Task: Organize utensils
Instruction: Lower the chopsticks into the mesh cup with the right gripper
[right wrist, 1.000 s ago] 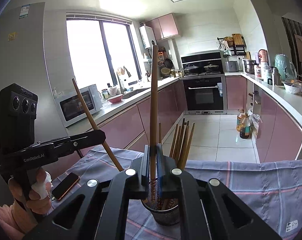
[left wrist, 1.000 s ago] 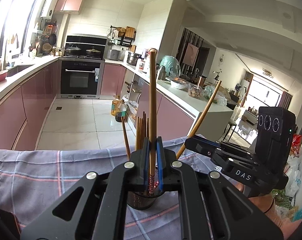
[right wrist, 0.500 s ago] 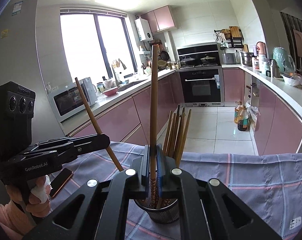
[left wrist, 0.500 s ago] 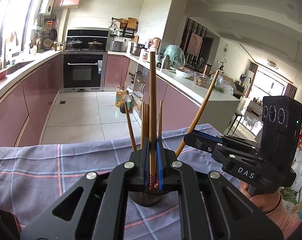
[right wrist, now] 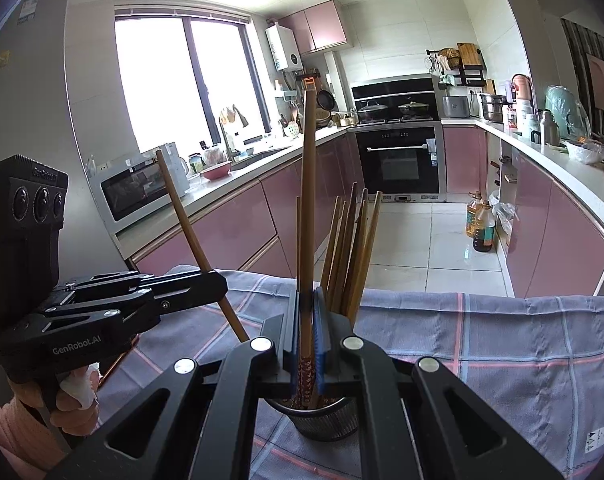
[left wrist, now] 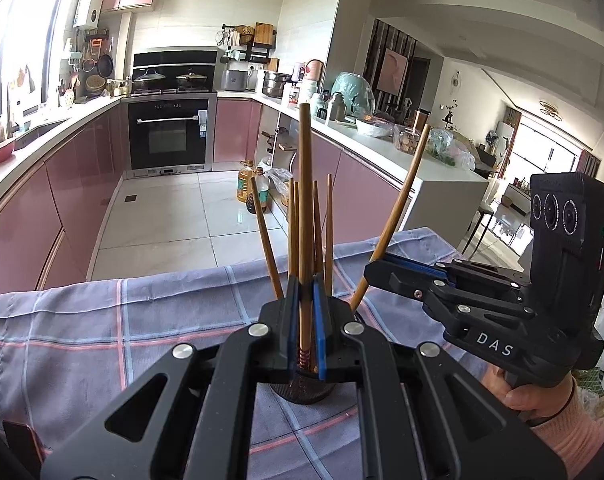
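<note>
Holds one chopstick [left wrist: 305,200] in the left gripper [left wrist: 305,284], jaws closed tight on its lower part, and holds a second chopstick [right wrist: 307,200] in the right gripper [right wrist: 306,296] in the same way, jaws also fully closed on it. Keeps each stick almost upright in its own view, long axis pointing down at the cup [right wrist: 325,420] directly below both jaws. Seen from the opposite side, leans each stick inward, lower ends meeting over the cup mouth. Shows the patterned end of the second chopstick already past the rim; cannot tell the same for the first one, its lower end hidden behind the right gripper. Stands the cup on a checked cloth [left wrist: 102,320] over the tabletop. Contains already a bundle of chopsticks [right wrist: 353,248], leaning toward the far side of the cup. Probably needs only a short lowering and then opening of the jaws. Seems slightly nearer on the right side.
</note>
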### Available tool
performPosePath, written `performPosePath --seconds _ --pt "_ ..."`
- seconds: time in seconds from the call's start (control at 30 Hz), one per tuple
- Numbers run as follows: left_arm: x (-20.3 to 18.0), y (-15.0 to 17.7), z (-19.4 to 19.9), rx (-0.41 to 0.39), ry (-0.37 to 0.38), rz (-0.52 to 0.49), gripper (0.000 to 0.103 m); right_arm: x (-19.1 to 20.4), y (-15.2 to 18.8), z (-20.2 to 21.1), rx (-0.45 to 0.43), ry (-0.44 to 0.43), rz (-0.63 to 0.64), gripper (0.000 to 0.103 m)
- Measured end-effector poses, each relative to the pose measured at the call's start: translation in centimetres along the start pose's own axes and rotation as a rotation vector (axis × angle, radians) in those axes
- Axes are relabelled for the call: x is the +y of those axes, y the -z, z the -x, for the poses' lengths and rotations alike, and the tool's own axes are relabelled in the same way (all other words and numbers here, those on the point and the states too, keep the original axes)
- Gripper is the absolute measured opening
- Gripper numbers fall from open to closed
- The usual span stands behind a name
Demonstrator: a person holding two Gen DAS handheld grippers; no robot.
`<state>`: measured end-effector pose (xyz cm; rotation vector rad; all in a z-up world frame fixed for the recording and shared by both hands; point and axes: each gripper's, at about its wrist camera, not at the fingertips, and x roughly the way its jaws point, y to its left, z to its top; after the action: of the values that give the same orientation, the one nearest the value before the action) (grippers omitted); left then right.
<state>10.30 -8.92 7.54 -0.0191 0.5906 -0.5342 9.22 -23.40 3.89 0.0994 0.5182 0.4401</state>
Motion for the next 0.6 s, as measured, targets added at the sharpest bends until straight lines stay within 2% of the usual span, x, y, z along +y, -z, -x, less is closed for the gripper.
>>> performPosePath --seconds 0.6 --pt "0.1 0.5 -1.7 0.054 -0.018 -0.013 0.007 -0.5 0.6 -1.3 0.047 -0.001 -0.008 0.006"
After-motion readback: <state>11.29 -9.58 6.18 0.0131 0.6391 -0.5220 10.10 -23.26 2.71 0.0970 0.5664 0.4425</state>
